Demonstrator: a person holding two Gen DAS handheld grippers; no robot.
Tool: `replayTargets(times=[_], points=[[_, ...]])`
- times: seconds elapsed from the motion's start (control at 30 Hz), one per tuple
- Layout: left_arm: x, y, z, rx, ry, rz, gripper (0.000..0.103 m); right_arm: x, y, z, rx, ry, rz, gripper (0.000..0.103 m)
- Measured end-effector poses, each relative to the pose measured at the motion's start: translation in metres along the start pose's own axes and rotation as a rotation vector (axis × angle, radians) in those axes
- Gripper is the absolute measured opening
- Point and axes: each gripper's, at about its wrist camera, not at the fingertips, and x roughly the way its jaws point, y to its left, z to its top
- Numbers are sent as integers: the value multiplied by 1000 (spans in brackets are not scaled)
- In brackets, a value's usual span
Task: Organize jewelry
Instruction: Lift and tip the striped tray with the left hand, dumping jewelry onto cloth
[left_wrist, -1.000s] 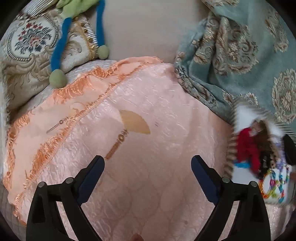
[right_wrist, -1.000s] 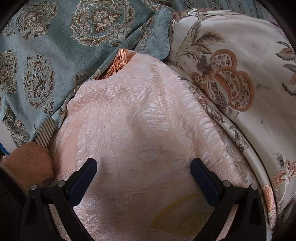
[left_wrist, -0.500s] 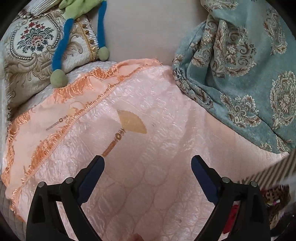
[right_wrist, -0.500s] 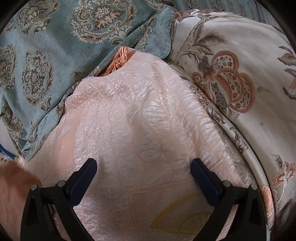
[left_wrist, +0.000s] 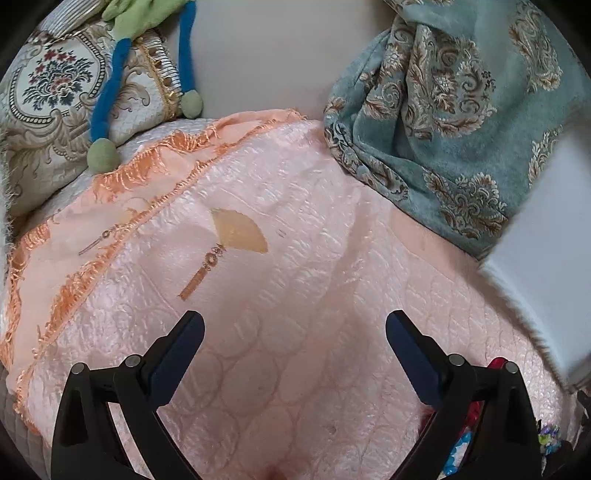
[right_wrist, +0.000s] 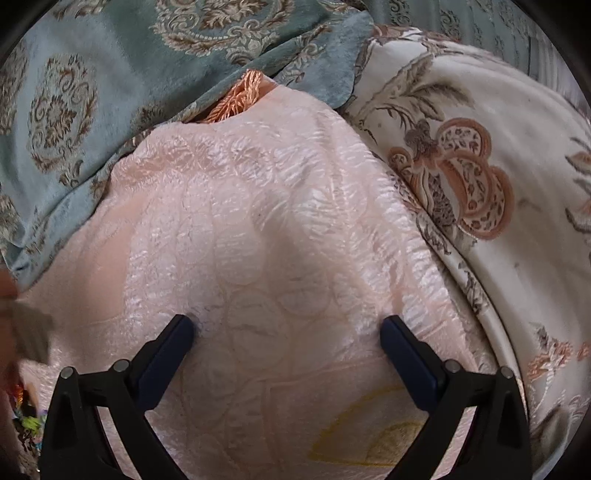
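Colourful jewelry sits mostly hidden behind the left gripper's right finger, cut off by the frame edge.

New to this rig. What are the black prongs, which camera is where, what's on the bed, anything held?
No robot arm here: a person holds a two-finger gripper in each hand, and each has a fisheye camera looking forward along its fingers. The black prongs are those fingers.

In the left wrist view, the left gripper is open and empty over a pink quilt. Beyond lie a teal blanket, an embroidered pillow and a green-and-blue plush toy. Colourful jewelry peeks out at the lower right, partly hidden.

In the right wrist view, the right gripper is open and empty over the same quilt, with a floral cushion to its right.
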Motion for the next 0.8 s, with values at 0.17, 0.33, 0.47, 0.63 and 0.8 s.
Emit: replayTargets(times=[0.17, 0.33, 0.47, 0.63, 0.8], points=[[-2, -8, -1, 17, -4, -37, 86, 2, 1, 0, -7, 0, -10, 103], [-15, -18, -2, 52, -51, -93, 86, 1, 3, -1, -9, -1, -13, 103], [-32, -28, -5, 79, -109, -157, 86, 2, 2, 0, -9, -1, -13, 103], [-44, -47, -16, 141, -116, -210, 86, 1, 1, 0, -8, -1, -12, 103], [-63, -63, -43, 188, -108, -257, 86, 2, 3, -1, -8, -1, -13, 103]])
